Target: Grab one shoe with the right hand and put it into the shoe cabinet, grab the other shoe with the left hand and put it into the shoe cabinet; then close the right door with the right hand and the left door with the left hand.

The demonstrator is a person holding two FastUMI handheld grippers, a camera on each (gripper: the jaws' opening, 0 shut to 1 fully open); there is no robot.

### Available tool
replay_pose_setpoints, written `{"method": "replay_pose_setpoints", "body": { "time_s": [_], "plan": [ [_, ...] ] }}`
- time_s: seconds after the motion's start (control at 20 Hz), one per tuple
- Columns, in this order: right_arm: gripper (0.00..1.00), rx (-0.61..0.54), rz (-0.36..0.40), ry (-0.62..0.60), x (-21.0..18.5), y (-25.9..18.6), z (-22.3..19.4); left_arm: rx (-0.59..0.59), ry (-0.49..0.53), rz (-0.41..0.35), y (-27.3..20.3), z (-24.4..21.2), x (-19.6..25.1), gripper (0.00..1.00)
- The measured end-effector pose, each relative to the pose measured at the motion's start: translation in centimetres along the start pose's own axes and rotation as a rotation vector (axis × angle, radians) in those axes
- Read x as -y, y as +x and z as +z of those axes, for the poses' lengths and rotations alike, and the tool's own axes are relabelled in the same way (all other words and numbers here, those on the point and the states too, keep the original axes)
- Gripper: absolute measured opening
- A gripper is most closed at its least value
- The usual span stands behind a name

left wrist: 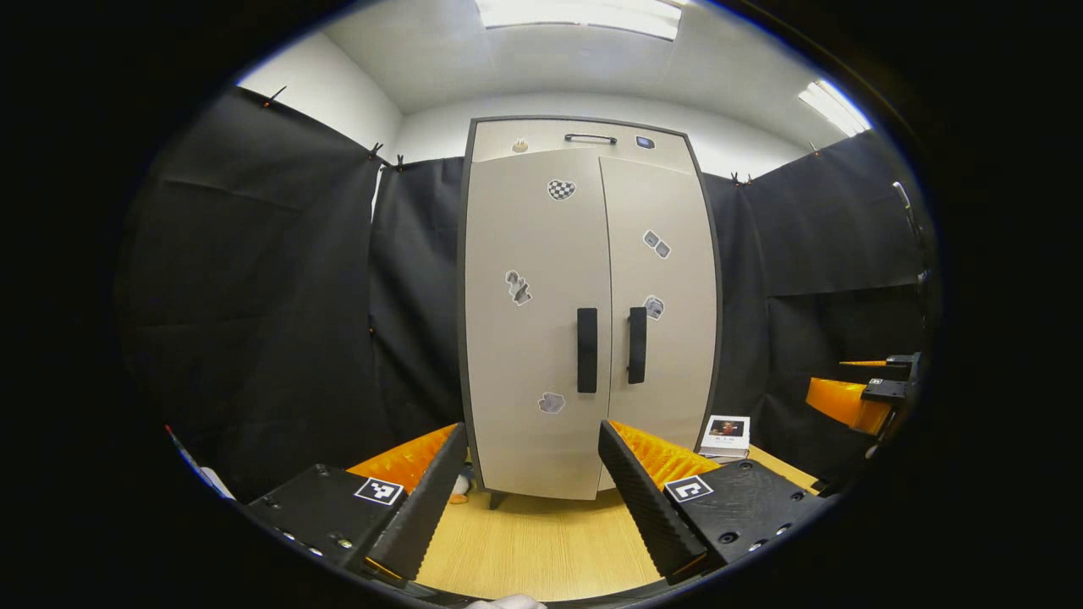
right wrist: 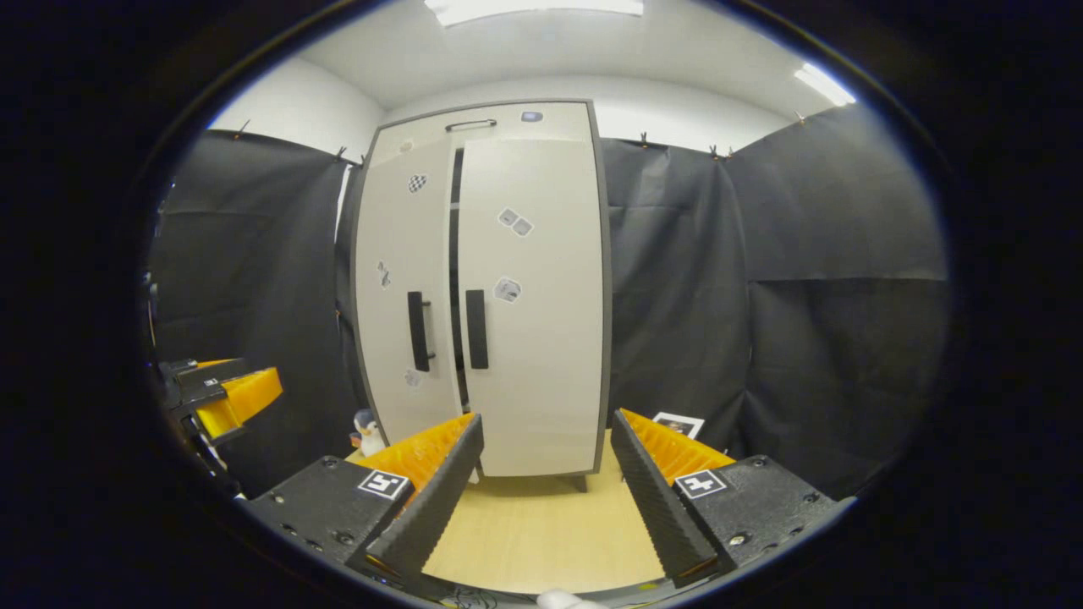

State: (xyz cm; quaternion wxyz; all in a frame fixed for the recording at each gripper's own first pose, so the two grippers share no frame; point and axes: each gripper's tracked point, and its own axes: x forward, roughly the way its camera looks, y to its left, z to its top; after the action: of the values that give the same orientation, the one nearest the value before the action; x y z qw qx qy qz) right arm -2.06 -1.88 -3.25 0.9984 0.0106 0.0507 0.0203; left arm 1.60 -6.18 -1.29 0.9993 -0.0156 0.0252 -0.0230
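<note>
A: Both doors of the shoe cabinet [left wrist: 588, 321] at frame centre look nearly closed; in the right gripper view a dark gap shows beside the left door [right wrist: 404, 288].

B: Left gripper [left wrist: 533, 491] and right gripper [right wrist: 546, 482] are released, empty. Press that door flush.

A: Mind the book [left wrist: 726, 436] and penguin toy [right wrist: 367, 433] on the surface [left wrist: 541, 541].
</note>
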Motion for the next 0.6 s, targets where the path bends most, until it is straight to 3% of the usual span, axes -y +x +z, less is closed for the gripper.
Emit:
{"method": "replay_pose_setpoints", "body": {
  "time_s": [0.6],
  "plan": [
    [0.99,0.002,0.000,0.011,-0.73,-0.58,0.05,-0.002,0.009,-0.006,-0.45,0.02,-0.34,0.96]
  ]
}}
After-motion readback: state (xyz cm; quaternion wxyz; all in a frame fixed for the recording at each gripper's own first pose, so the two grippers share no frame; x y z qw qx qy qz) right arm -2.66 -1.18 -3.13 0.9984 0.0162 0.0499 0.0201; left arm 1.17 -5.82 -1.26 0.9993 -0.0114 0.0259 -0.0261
